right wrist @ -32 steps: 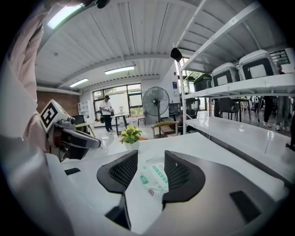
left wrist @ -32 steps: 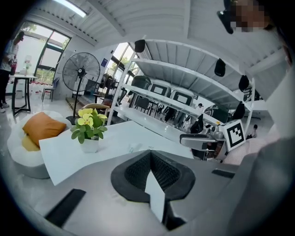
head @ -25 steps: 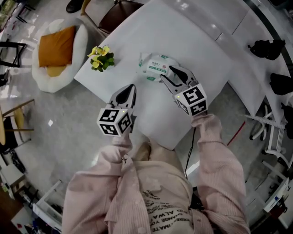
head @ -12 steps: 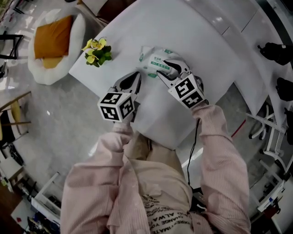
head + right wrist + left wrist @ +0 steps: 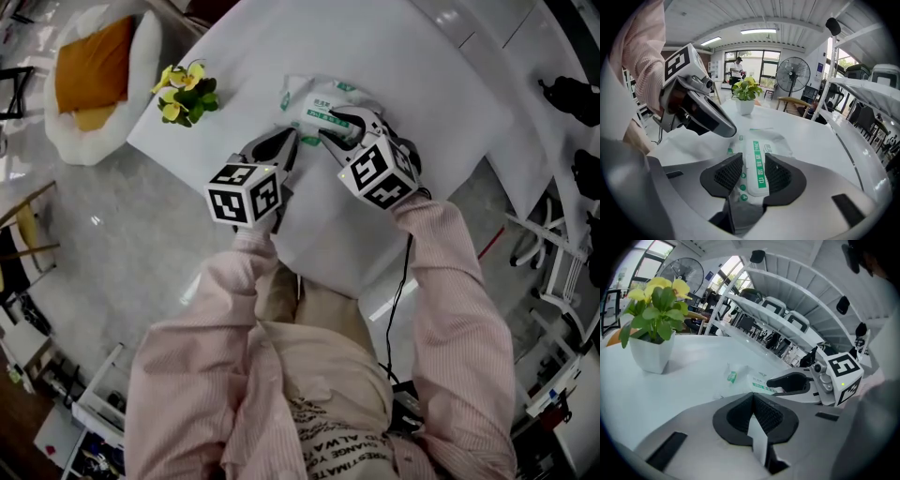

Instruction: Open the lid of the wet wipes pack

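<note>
Nothing of the opening itself was done yet. You had only brought both tools in to the pack, and the lid lay flat and closed, so the whole lift remained.

On the left, your left hand-held gripper was clenched with nothing between its pads. Its tip sat just beside the near left edge of the wet wipes pack. Whether it touched the wrapper I couldn't tell. By my reading it was placed to steady the pack, but it wasn't pinning it down in any way I could confirm.

The pack lay flat in the middle of the white tabletop, to the right of the small potted plant and well apart from it. It was a soft white film pouch with green print, crinkled and puffy at its edges. The lid was a stiff white oblong flap facing up and flush with the pouch. A green label strip ran along its length, and a row of green dots sat on the film beside it.

On the right, your right hand-held gripper stood over the pack. Its jaws were apart and had just been closing in, with the lid lying between the two pads. I saw no clear squeeze on it, so I'd call that hand released rather than gripping. What remained was to catch the flap's edge and peel it up.
</note>
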`<state>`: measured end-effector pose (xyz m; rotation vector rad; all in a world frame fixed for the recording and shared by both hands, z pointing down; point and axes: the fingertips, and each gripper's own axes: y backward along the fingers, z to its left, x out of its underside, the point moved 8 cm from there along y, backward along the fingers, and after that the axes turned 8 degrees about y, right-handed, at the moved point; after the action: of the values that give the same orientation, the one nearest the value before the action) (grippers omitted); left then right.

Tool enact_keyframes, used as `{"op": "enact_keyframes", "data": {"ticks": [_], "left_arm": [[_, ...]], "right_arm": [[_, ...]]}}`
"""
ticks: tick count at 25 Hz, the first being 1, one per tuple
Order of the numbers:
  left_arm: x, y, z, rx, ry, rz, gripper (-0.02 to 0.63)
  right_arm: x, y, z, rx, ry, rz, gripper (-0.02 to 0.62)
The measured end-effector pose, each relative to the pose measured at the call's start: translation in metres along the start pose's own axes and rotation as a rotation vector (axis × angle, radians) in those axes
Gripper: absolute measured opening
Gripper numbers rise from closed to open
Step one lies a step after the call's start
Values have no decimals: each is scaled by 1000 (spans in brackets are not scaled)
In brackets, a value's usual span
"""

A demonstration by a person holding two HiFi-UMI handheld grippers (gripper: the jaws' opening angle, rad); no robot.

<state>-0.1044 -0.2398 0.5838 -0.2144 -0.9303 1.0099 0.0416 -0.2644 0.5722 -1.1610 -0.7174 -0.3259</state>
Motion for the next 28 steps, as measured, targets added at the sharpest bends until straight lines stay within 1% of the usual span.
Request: {"op": "enact_keyframes", "data": {"ticks": [7, 12, 17, 22, 26, 28], "left_arm": [[4, -12, 2, 20, 2, 65, -2], [3, -16, 2, 19, -3, 93, -2], [2, -18, 3, 20, -20, 121, -2], [2, -19, 4, 17, -28, 126, -2], [2, -19, 2, 13, -72, 139, -2], [2, -19, 1, 10, -77, 145, -2]], "right_arm": [[0, -1, -3, -30, -30, 6, 143], [0, -2, -7, -59, -47, 15, 121], [-2, -2, -8, -80, -11, 31, 115], [-5, -2, -4, -94, 79, 34, 72], [-6, 0, -7, -127, 55, 31, 57], [-6, 0, -8, -143, 40, 32, 52]]}}
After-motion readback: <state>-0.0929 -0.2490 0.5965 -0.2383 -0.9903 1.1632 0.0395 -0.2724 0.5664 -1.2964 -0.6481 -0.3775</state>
